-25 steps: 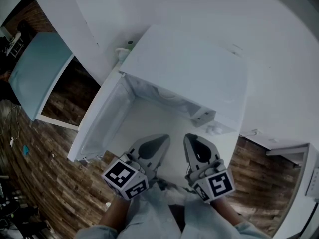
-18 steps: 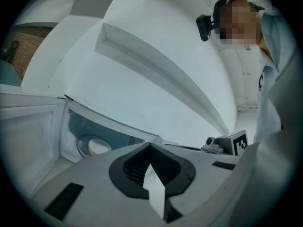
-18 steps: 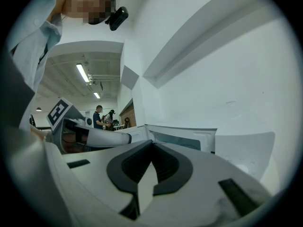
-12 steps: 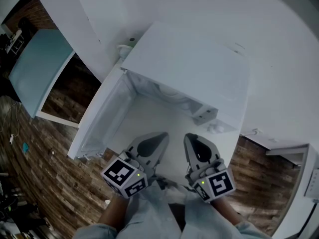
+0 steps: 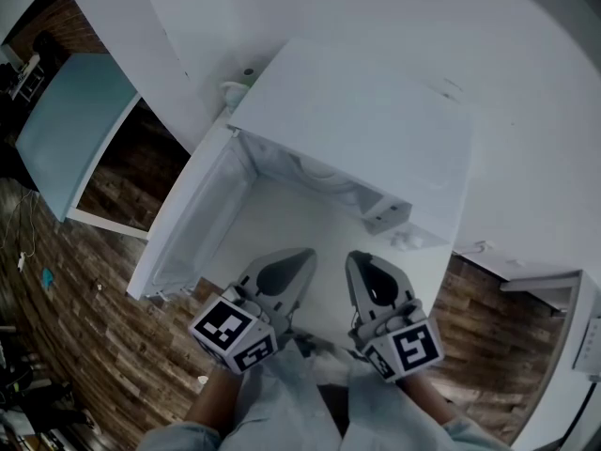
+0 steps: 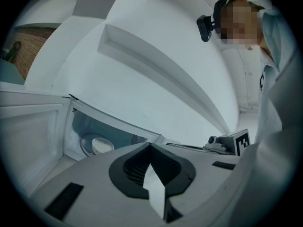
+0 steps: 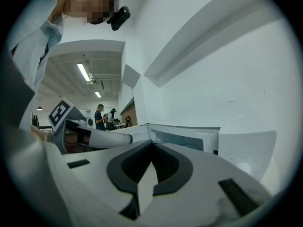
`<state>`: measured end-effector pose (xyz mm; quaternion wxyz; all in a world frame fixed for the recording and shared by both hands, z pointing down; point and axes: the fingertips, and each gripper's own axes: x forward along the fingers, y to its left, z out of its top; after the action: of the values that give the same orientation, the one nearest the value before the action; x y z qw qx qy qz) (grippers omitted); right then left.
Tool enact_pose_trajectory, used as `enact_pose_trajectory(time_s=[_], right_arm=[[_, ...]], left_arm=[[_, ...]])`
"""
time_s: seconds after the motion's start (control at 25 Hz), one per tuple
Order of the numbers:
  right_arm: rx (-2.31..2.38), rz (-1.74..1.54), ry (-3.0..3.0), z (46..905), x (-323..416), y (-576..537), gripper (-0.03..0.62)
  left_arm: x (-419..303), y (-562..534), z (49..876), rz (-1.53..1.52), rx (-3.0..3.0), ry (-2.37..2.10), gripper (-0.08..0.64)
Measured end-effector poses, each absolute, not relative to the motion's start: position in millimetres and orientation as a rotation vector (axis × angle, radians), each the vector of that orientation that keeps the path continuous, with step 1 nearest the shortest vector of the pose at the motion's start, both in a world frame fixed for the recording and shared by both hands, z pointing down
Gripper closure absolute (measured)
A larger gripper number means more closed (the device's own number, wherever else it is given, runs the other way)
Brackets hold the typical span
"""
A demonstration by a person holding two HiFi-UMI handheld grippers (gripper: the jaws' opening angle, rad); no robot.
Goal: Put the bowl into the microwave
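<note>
White wall fills the background, and on the far left a blue-green table stands on the brown wooden floor. Next to it the door of the white microwave is swung fully open to the left, I think so that the inside is free to reach from the front. The microwave stands on a white counter. In the left gripper view, a pale round thing sits deep inside the microwave, and I judge it to be the bowl, though it could also be the turning plate; I cannot tell for sure. The left gripper is held low in front of the opening with its jaws pressed together and nothing between them. Just beside it, the right gripper points the same way, also closed and empty, as its own view confirms. Both are held near the person's body, probably in rest. The bowl lies well apart from both pairs of jaws, ahead and to the left of the left gripper's tips, so the placing seems to be done already.
</note>
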<state>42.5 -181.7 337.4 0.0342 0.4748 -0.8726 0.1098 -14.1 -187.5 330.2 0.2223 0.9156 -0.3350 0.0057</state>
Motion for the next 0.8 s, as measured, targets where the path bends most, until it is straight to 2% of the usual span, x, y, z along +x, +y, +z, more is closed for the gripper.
enact_pose_trajectory(time_s=[0.8], right_arm=[[1.459, 0.349, -2.661, 340.9, 44.3, -181.9, 0.591]], left_arm=[[-9.5, -187.8, 331.4, 0.024, 2.533, -0.903, 0.560]])
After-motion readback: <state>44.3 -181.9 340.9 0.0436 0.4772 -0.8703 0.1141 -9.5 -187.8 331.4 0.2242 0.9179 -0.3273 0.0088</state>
